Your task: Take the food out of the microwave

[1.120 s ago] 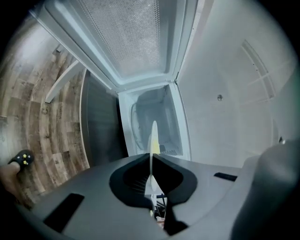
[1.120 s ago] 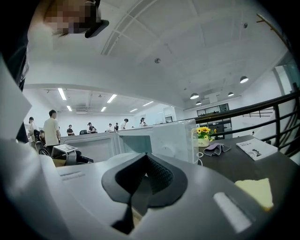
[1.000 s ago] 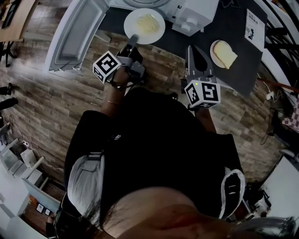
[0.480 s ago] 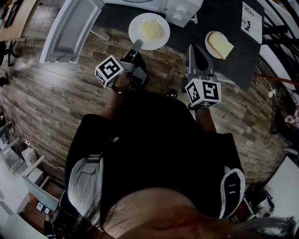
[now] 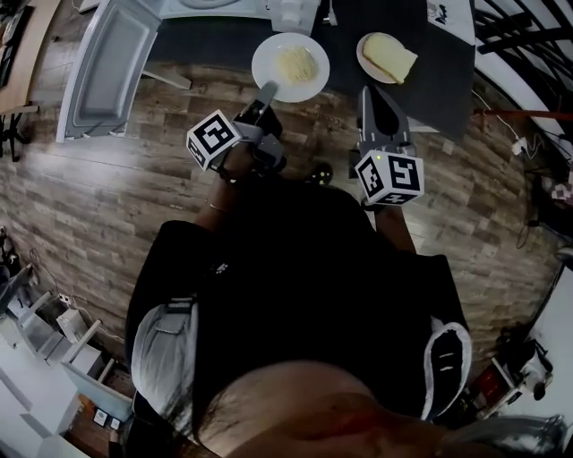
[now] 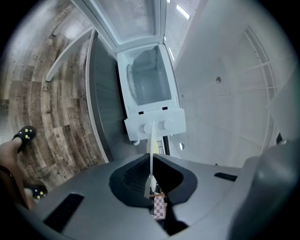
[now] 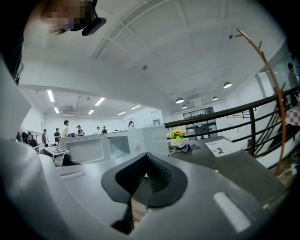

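At upper centre, my left gripper (image 5: 268, 90) clamps the plate (image 5: 265, 54) rim, keeping food (image 5: 297, 64) level outside the microwave (image 6: 149, 89); right gripper (image 5: 369, 95) closed, empty.

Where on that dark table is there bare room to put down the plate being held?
There are two bare patches. One is on the dark table between the microwave's open door and the held plate. The other is its near right corner, below the second plate and the paper sheet. It is crowded between the two plates.
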Action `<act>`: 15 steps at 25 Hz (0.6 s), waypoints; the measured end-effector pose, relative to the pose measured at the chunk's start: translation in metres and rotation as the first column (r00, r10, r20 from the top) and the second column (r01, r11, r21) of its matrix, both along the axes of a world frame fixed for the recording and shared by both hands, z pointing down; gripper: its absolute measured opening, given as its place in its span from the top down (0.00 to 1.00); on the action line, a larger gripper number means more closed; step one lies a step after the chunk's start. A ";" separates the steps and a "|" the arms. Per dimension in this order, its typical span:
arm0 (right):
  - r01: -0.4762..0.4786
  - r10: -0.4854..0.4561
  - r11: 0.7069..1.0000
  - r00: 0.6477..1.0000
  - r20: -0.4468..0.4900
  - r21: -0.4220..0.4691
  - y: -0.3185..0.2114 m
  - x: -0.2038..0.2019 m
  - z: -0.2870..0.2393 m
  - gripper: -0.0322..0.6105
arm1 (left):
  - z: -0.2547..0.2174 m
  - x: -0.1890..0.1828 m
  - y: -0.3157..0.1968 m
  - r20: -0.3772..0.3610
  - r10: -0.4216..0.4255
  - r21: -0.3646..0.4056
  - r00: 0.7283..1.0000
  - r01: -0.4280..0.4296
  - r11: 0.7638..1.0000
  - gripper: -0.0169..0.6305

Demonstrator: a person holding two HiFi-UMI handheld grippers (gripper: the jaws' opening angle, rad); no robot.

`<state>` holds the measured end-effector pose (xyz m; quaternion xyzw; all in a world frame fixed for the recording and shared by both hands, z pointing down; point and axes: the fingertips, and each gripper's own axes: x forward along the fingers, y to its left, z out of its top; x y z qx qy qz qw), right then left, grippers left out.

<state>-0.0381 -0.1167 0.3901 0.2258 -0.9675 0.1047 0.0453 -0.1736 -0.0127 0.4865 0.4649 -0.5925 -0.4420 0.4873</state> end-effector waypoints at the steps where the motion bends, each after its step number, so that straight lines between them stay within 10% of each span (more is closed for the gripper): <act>1: -0.015 0.015 1.000 1.000 -0.003 0.000 -0.003 0.009 0.001 0.95 | 0.001 0.007 -0.007 -0.001 0.015 0.002 1.000 -0.015 1.000 0.95; 15: -0.283 0.283 0.959 0.959 -0.019 0.015 -0.058 0.139 0.005 0.95 | 0.009 0.112 -0.115 0.004 0.292 0.008 0.956 -0.292 0.956 0.95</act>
